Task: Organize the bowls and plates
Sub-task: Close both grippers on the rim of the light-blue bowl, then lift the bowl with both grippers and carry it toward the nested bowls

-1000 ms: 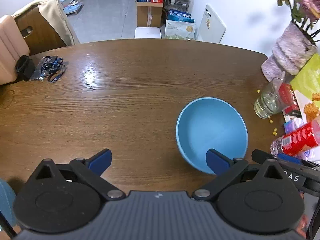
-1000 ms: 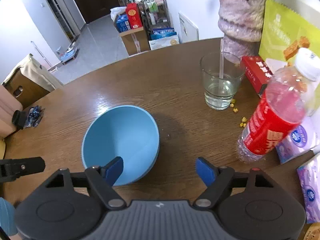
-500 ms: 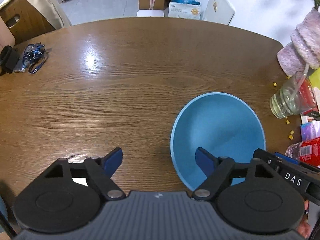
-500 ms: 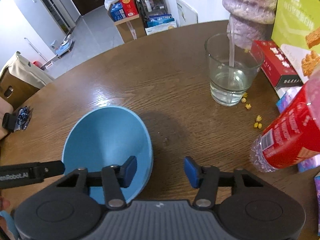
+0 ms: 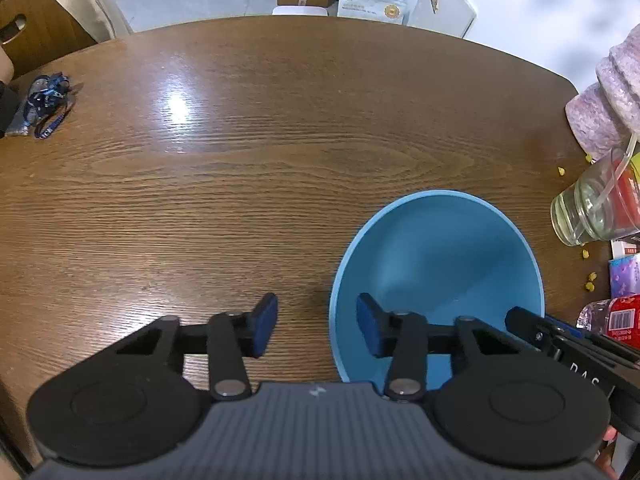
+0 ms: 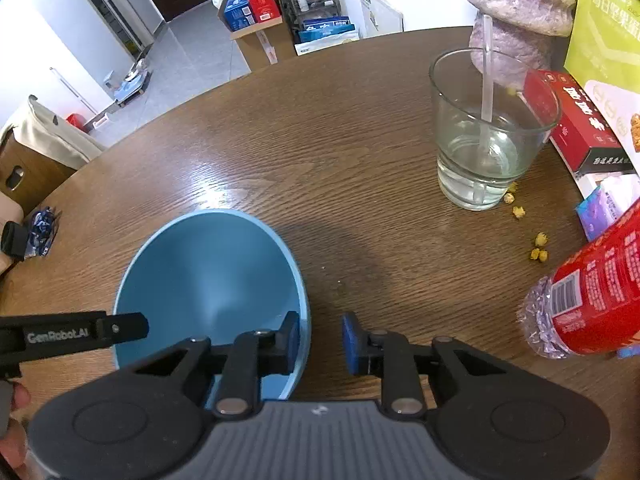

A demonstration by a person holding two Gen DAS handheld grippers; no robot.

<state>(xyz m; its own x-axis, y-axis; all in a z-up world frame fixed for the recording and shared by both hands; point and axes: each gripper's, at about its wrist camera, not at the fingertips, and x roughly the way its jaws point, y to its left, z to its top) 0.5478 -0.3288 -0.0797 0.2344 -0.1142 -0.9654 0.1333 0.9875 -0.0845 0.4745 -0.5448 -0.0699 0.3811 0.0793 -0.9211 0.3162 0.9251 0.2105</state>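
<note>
A blue bowl [image 5: 436, 264] [image 6: 208, 272] stands upright on the brown wooden table [image 5: 240, 140]. My left gripper [image 5: 316, 328] straddles the bowl's left rim, one pad outside and one inside. Its jaws are closing, with a gap still showing on both sides of the wall. My right gripper [image 6: 320, 340] straddles the opposite rim. Its inner pad lies close against the wall, while bare table shows between the rim and the outer pad; these jaws are closing too. Each gripper's finger shows in the other view.
A glass of water with a straw [image 6: 488, 140] stands to the bowl's right, yellow crumbs [image 6: 538, 248] beside it. A red-labelled bottle [image 6: 592, 300], a red box [image 6: 576, 128] and a purple vase [image 6: 516, 8] crowd the right edge. A blue lanyard [image 5: 44, 108] lies far left.
Both grippers have come down over the bowl and narrowed their jaws around opposite sides of its rim. The bowl now looks larger in both views.
</note>
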